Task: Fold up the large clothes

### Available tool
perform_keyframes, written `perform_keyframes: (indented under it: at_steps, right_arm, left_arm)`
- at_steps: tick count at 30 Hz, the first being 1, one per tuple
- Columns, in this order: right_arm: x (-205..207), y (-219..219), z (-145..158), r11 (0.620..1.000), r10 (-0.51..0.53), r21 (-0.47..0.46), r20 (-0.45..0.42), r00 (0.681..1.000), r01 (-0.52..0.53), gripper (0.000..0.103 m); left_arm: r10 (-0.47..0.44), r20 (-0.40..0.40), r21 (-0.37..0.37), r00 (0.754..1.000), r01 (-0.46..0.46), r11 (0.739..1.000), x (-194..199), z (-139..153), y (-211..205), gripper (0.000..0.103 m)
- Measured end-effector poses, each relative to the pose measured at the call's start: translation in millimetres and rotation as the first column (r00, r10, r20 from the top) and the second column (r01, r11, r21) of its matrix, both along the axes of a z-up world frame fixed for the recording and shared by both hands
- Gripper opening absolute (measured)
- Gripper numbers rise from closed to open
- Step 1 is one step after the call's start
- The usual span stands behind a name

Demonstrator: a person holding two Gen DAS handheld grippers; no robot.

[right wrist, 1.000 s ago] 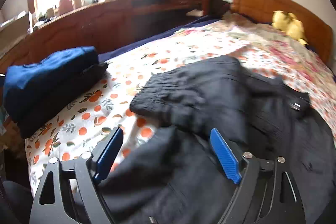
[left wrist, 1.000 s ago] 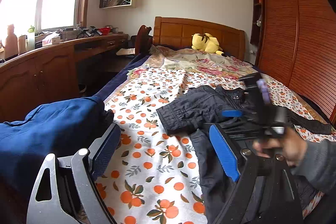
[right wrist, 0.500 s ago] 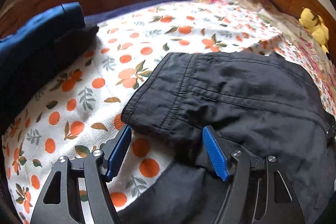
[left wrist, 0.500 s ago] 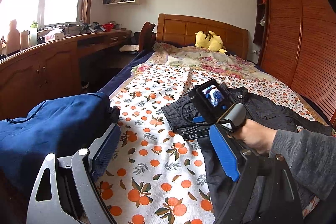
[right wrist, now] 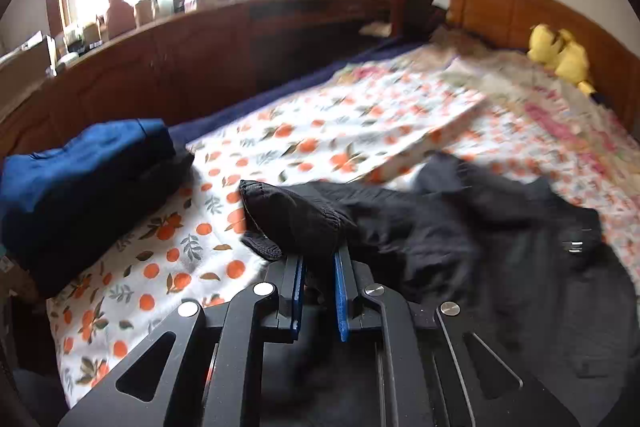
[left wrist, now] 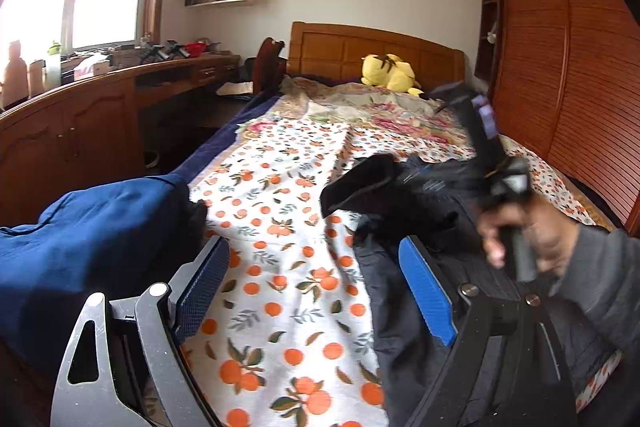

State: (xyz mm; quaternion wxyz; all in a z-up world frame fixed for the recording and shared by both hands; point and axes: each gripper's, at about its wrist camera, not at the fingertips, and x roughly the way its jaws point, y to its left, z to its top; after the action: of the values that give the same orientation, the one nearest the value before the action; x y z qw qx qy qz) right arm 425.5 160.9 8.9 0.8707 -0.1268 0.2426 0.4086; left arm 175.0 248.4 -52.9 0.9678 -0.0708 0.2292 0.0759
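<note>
A black jacket [right wrist: 500,251] lies spread on the orange-print bed sheet [right wrist: 320,131]. My right gripper [right wrist: 318,267] is closing its jaws on the jacket's sleeve cuff [right wrist: 288,215], and the cuff hangs lifted off the sheet between the blue pads. In the left wrist view the same cuff [left wrist: 360,183] is raised above the bed, with the right gripper's body and the person's hand [left wrist: 516,227] blurred behind it. My left gripper [left wrist: 316,279] stands open low over the sheet, nothing between its fingers, with the jacket's edge [left wrist: 384,307] by its right finger.
A folded blue garment [left wrist: 80,239] on a dark one sits at the bed's left edge. A wooden desk [left wrist: 100,107] runs along the left under the window. A yellow plush toy [left wrist: 388,71] rests by the headboard. A wooden wardrobe [left wrist: 568,67] stands at right.
My right gripper came down on the sleeve cuff, shut on it and lifted it off the sheet, pulling back. The left gripper has stayed in place and open.
</note>
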Motion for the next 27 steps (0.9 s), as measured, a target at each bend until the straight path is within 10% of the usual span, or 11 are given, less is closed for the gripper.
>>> perform_keyframes:
  at_steps: [15,27]
  right_arm:
    - [-104,-214,-14,0.939,-0.301,0.184,0.039,0.953,0.289,0.012]
    - [-136,-235,-86,0.938,-0.345,-0.005,-0.099,0.933,0.346,0.012]
  left_arm:
    - [-0.156,-0.027,0.032,0.987,0.157,0.987,33,-3,-80,0.087]
    - [-0.254,-0.019,0.015,0.967,0.254,0.967,49,3,-131,0.087]
